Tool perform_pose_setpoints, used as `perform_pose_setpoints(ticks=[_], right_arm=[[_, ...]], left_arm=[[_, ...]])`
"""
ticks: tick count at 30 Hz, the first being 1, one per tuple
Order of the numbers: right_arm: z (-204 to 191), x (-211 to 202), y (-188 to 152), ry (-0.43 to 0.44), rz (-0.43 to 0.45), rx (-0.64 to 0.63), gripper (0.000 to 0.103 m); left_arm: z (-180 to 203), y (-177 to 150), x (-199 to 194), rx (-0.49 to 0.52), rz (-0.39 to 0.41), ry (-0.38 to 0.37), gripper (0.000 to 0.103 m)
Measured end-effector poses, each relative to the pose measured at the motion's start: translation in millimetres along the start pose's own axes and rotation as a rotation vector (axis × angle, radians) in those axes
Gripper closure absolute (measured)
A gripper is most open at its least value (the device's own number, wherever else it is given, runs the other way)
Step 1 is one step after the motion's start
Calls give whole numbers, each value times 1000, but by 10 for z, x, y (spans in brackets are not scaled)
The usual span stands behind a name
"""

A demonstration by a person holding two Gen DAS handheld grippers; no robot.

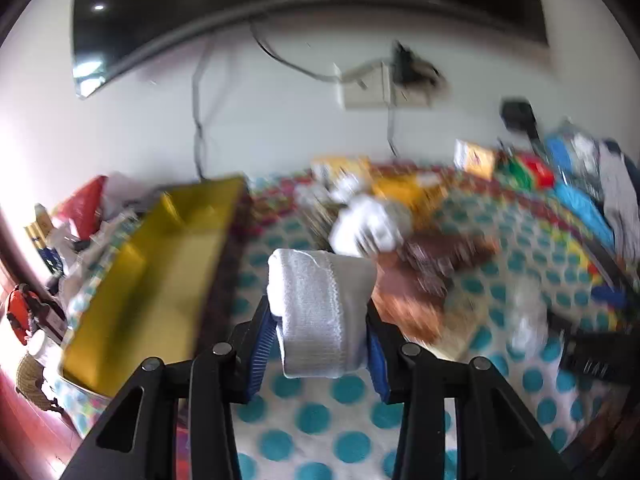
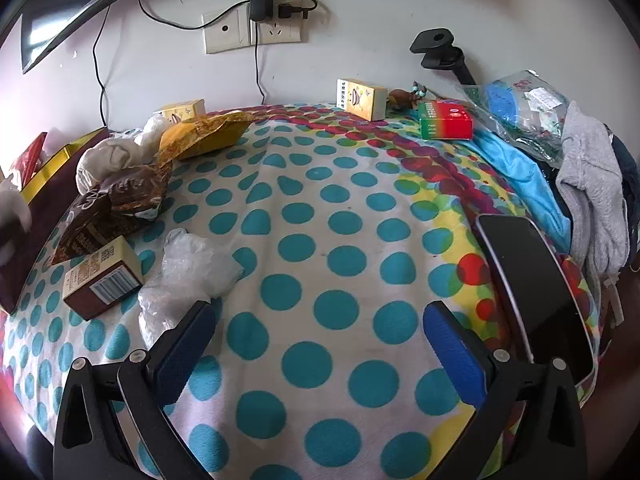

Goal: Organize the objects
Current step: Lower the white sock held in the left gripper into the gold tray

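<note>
My left gripper (image 1: 318, 332) is shut on a rolled white and grey sock (image 1: 320, 312) and holds it above the dotted cloth, just right of a box with a gold inside (image 1: 160, 276). The left view is blurred by motion. My right gripper (image 2: 320, 340) is open and empty over the dotted cloth (image 2: 320, 220). Brown snack packets (image 2: 108, 208), a small brown and cream box (image 2: 102, 278), a crumpled clear bag (image 2: 188, 276) and a yellow packet (image 2: 204, 134) lie to its left. A black phone (image 2: 536, 284) lies to its right.
Two yellow cartons (image 2: 362, 98) and a red and green box (image 2: 444, 120) stand near the wall. Blue and grey clothes (image 2: 592, 184) and a plastic bag (image 2: 516, 108) pile at the right edge. White cloth (image 2: 108, 160) lies by the gold box (image 2: 60, 156). Cables hang from a wall socket (image 2: 252, 30).
</note>
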State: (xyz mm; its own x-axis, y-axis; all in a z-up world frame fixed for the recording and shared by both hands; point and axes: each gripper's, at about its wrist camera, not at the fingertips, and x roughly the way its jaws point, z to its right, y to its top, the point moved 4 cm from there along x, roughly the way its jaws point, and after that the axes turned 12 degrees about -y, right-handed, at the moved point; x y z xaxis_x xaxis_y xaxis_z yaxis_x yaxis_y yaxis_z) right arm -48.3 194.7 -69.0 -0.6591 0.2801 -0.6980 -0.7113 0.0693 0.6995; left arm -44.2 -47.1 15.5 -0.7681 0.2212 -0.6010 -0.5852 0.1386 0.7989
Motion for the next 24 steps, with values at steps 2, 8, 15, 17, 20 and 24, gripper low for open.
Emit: perform_pose_setpoints(ticks=[2,8,15,17,20,24], right_arm=[[-36,-29,-7,2,6,-14,0],[-102,-99,-5,3,23,-27,0],[-164,-141,-9,-2,31,-47,0],[-177,-156,-9,0,35,-54,0],[-171,-176,-9,1,39,-57,0],[-155,-160,-24,-1,26,-49,0]], left_arm=[[-273,176,-108,-40,33,51,61],[-1360,143,60,-245,-58,165,61],[-1744,-171,258,-319,-134,180,61],[-1745,-237,267,-325,-138,182,61],[-1727,-285,308,-332,-141,183,61],[-1738,-302,356,-337,-143,180,61]])
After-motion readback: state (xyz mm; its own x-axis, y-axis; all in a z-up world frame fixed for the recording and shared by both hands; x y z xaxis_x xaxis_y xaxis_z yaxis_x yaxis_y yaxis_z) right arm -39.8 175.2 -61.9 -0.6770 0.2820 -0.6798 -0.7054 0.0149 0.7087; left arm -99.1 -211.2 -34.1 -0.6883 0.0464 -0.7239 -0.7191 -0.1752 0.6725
